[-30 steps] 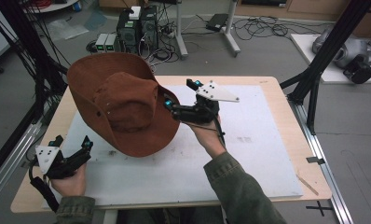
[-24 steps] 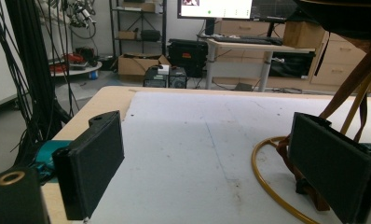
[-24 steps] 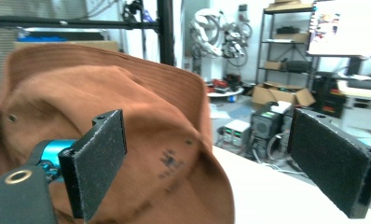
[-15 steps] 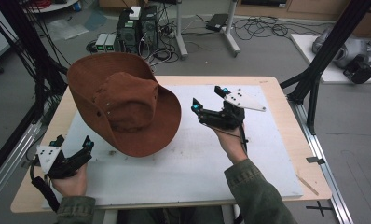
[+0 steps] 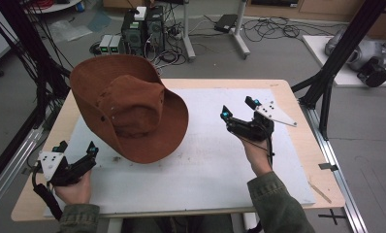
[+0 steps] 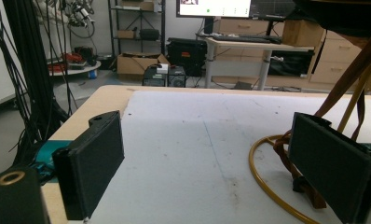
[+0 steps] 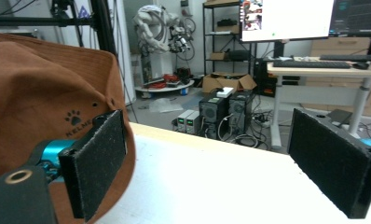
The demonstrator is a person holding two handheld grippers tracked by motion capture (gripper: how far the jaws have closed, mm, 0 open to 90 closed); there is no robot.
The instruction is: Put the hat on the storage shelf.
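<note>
A brown wide-brimmed hat [image 5: 128, 109] rests tilted on the left half of the white mat [image 5: 205, 170], crown facing me. My left gripper [image 5: 77, 148] is open near the front left corner, just short of the hat's brim. In the left gripper view its jaws [image 6: 211, 163] stand wide apart, with the hat's brown cord [image 6: 267, 186] looped on the mat beside the right jaw. My right gripper [image 5: 237, 108] is open over the mat, well to the right of the hat and apart from it. In the right gripper view [image 7: 216, 158] the hat [image 7: 34, 93] sits behind the left jaw.
The mat covers most of a wooden table [image 5: 297, 97]. Black frame posts [image 5: 327, 73] rise at the table's right and left sides. Computer boxes [image 5: 142, 29] and cables lie on the floor beyond the far edge.
My right gripper has drawn back to the right, from the hat's brim to the right half of the mat. The left gripper and the hat have stayed in place.
</note>
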